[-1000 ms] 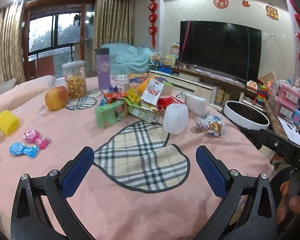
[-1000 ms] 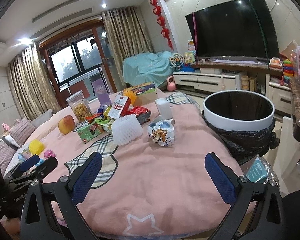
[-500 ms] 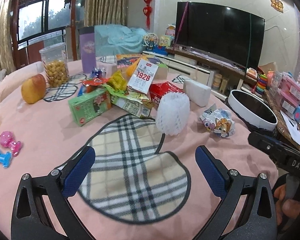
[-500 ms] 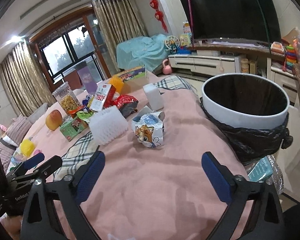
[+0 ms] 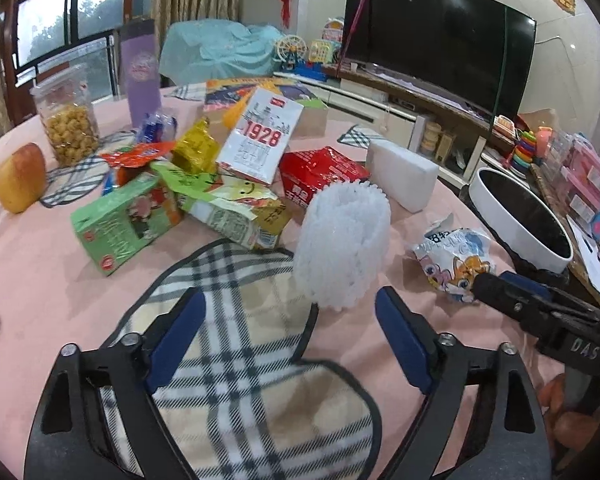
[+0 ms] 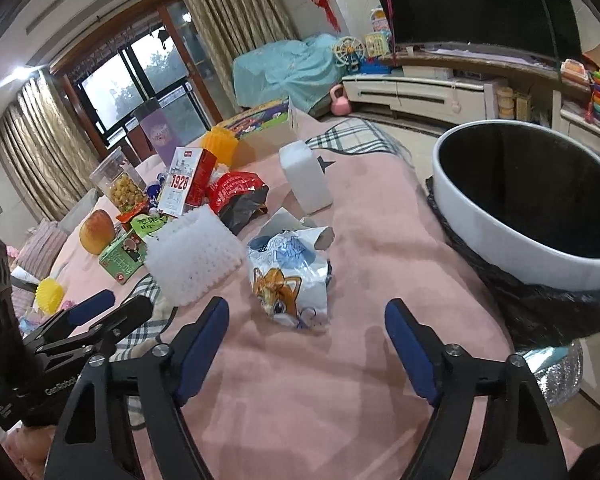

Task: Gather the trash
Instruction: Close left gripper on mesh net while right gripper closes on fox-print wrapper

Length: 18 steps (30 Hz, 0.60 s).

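A white foam net sleeve (image 5: 342, 244) lies on the pink tablecloth just ahead of my open, empty left gripper (image 5: 290, 320); it also shows in the right wrist view (image 6: 194, 262). A crumpled cartoon-fox wrapper (image 6: 290, 276) lies just ahead of my open, empty right gripper (image 6: 306, 334); it also shows in the left wrist view (image 5: 456, 260). Behind them is a pile of wrappers and cartons: a green carton (image 5: 120, 224), a "1928" carton (image 5: 260, 140), a red packet (image 5: 320, 176). A white bin with a black liner (image 6: 528, 200) stands at the table's right edge.
A white block (image 6: 306, 178) stands behind the wrapper. An apple (image 5: 20, 178), a snack jar (image 5: 70, 120) and a purple bottle (image 5: 142, 72) stand at the back left. A yellow cup (image 6: 50, 292) lies at the left. TV and cabinet stand behind.
Both grippers have moved forward over the table. The foam sleeve is now close ahead of the left gripper and the fox wrapper close ahead of the right one. Both stayed open.
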Each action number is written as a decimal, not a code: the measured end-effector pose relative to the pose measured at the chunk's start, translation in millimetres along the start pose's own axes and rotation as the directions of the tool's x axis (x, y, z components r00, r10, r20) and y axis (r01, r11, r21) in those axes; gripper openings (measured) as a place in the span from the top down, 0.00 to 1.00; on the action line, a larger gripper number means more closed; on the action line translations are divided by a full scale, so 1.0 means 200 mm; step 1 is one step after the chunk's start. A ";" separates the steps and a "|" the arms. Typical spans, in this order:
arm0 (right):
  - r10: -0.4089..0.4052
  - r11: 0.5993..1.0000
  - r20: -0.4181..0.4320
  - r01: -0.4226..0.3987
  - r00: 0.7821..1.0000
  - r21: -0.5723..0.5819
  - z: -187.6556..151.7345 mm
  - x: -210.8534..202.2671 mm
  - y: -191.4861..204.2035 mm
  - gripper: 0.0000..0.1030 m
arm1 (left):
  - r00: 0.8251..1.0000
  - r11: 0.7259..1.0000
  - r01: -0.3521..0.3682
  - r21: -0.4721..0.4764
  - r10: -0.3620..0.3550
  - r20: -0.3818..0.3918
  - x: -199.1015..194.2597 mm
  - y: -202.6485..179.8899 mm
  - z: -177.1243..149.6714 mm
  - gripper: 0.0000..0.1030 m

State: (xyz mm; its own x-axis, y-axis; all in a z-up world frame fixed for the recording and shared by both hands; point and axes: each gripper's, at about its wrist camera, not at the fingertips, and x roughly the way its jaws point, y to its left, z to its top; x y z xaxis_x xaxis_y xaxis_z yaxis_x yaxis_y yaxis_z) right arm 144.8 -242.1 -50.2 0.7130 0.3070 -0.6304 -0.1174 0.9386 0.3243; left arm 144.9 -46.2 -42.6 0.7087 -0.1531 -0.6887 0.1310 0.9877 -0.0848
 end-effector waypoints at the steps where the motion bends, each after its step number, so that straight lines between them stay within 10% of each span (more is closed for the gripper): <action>1: 0.000 1.000 -0.010 0.000 1.000 -0.001 0.01 0.01 -0.01 0.28 | 1.000 1.000 0.009 0.002 -0.009 -0.011 0.02 0.00 0.01 0.23; 8: 0.030 1.000 -0.066 -0.031 0.997 -0.006 0.02 0.11 -0.01 0.61 | 0.992 0.994 0.104 0.011 -0.103 -0.072 0.10 -0.04 0.02 0.76; 18: 0.045 0.999 -0.043 -0.045 0.998 -0.005 0.01 0.03 -0.03 0.74 | 0.988 0.986 0.153 0.061 -0.153 -0.002 -0.03 -0.11 0.00 0.81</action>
State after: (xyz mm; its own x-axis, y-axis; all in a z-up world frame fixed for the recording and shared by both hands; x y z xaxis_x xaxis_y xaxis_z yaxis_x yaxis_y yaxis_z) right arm 152.1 -246.5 -55.2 0.6766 0.3552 -0.6450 -0.1528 0.9246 0.3489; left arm 137.7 -67.0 -36.6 0.6790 -0.3021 -0.6691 0.2797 0.9491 -0.1447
